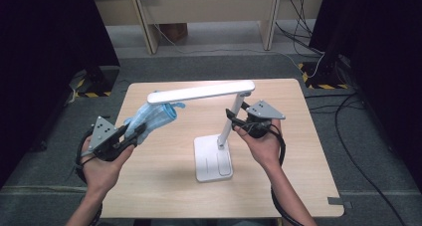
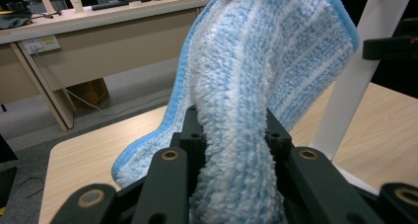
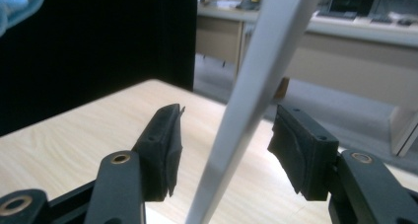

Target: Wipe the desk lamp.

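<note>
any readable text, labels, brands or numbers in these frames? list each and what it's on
None readable.
Lamp base: faint markings, too small to read.
Wall socket plate by the far desk: pale label, blurred.
Cloth, lamp arm, table: no print.
Black and yellow floor tape: stripes, no words.

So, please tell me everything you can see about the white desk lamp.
The white desk lamp looks like smooth plastic. Its flat rectangular base sits on the wooden table; a slim stem leans up to a long flat head, level above the tabletop. The blue cloth, held by the left gripper, meets the head's far end. The right gripper has its jaws around the stem, pads apart from it.
</note>
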Motion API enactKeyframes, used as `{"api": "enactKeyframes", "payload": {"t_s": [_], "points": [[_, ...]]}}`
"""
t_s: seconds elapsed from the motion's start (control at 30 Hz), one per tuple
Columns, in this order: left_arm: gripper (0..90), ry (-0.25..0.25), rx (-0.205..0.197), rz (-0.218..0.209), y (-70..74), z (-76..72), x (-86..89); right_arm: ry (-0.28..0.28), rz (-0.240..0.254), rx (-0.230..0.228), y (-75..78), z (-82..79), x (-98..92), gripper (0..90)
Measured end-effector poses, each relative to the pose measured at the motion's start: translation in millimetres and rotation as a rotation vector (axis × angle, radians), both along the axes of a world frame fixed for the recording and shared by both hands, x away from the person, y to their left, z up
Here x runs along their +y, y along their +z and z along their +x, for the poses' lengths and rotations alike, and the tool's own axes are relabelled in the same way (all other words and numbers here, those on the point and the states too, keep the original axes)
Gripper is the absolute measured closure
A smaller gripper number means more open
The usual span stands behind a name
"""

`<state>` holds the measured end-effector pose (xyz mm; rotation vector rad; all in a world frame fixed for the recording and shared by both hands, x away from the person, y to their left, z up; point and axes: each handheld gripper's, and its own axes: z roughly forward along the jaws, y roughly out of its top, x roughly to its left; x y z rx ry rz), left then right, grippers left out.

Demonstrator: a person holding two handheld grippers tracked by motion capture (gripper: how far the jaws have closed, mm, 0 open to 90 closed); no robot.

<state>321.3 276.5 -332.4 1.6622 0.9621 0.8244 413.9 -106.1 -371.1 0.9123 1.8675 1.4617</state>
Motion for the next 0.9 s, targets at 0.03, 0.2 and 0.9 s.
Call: {"api": "enactKeyframes", "payload": {"t_s": [0.03, 0.2, 0.9], "points": [[70.4, 0.001, 0.001, -0.002, 0.1, -0.6, -0.2, -0.001, -0.003, -0.011, 2.2, -1.1, -1.8, 44.7], [70.4, 0.007, 0.003, -0.014, -0.9, -4.8, 0.6, -0.019, 0.022, -0.069, 15.1, -3.4, -8.7, 46.1], [70.3, 0.003, -0.004, -0.034, 3.8, -6.7, -4.3, 0.116, -0.206, 0.376, -118.0, -6.9, 23.5, 57.9]]}}
